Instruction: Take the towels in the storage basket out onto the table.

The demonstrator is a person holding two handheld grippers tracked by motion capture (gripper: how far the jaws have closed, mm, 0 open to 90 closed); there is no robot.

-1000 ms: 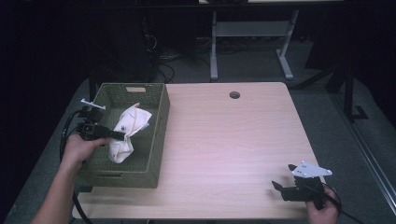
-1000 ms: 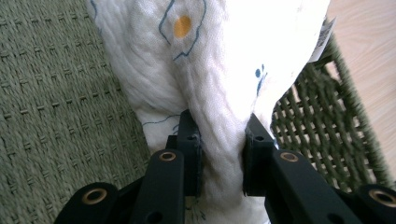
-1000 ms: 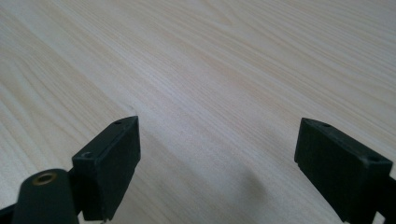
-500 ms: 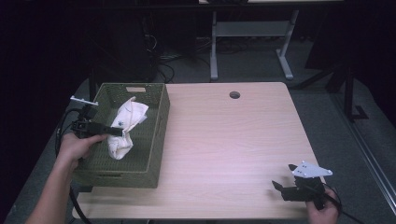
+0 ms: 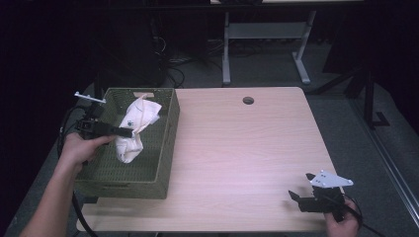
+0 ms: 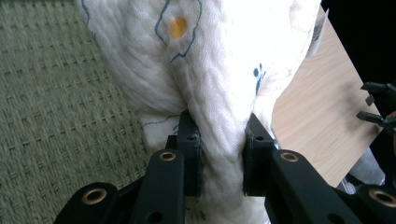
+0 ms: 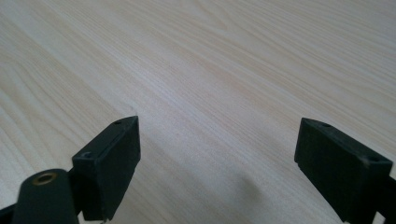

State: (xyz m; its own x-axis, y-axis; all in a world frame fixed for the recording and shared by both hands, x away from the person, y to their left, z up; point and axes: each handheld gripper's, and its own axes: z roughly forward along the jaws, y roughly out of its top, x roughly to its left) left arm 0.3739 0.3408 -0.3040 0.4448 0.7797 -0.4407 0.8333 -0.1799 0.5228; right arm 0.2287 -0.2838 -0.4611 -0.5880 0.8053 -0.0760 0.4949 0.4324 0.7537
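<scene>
A white cloth [image 5: 133, 129] with small blue and orange prints hangs bunched over the green woven basket [image 5: 163, 143] at the table's left. My left gripper [image 5: 129, 132] is shut on a fold of the cloth [image 6: 219, 93], and its pads squeeze the fabric from both sides, with my left gripper [image 6: 222, 161] seen close in its own view. The cloth's lower end dips into the basket. My right gripper [image 5: 296, 192] rests near the table's front right corner, and my right gripper [image 7: 217, 163] stands open over bare wood with nothing between its fingers.
The light wooden table [image 5: 247, 148] has a round cable hole [image 5: 248, 100] near its far edge. Behind the table stands a white metal frame [image 5: 262, 34] on a dark floor. The basket's woven bottom [image 6: 56, 107] lies below the cloth.
My left gripper has risen with the cloth, so more of the fabric hangs above the basket. The right gripper has stayed where it was.
</scene>
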